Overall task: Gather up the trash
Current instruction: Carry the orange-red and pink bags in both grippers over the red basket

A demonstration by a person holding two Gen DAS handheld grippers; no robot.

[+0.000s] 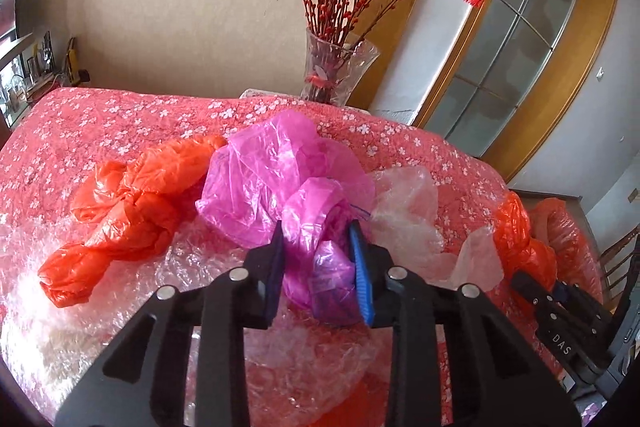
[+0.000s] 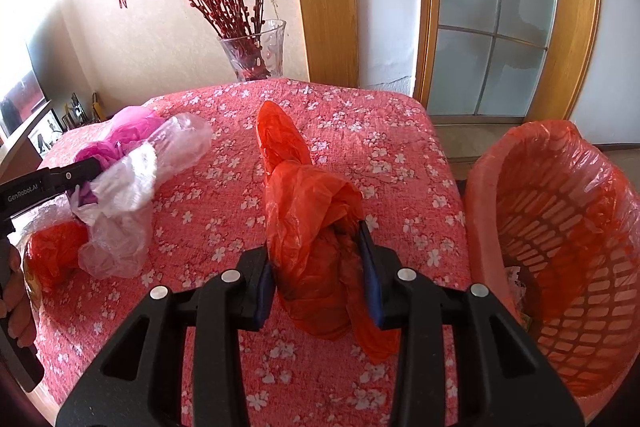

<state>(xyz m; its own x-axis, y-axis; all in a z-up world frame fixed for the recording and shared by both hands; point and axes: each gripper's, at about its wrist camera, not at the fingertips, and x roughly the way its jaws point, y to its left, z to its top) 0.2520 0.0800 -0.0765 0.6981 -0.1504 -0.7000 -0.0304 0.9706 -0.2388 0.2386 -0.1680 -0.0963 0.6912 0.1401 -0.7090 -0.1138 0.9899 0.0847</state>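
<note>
My left gripper [image 1: 318, 233] is shut on a crumpled pink plastic bag [image 1: 280, 171] that lies on the table; it also shows at the left of the right wrist view [image 2: 86, 183]. My right gripper [image 2: 316, 239] is shut on an orange plastic bag [image 2: 308, 203] and holds it over the table, left of the basket. Another twisted orange bag [image 1: 120, 211] lies left of the pink one. A clear bag [image 1: 416, 215] lies right of it. Bubble wrap [image 1: 120, 287] lies under the left gripper.
An orange-lined pink mesh waste basket [image 2: 560, 227] stands off the table's right edge. The table has a red flowered cloth [image 2: 340, 119]. A glass vase [image 1: 332, 71] of red branches stands at the far edge. A wooden door is behind.
</note>
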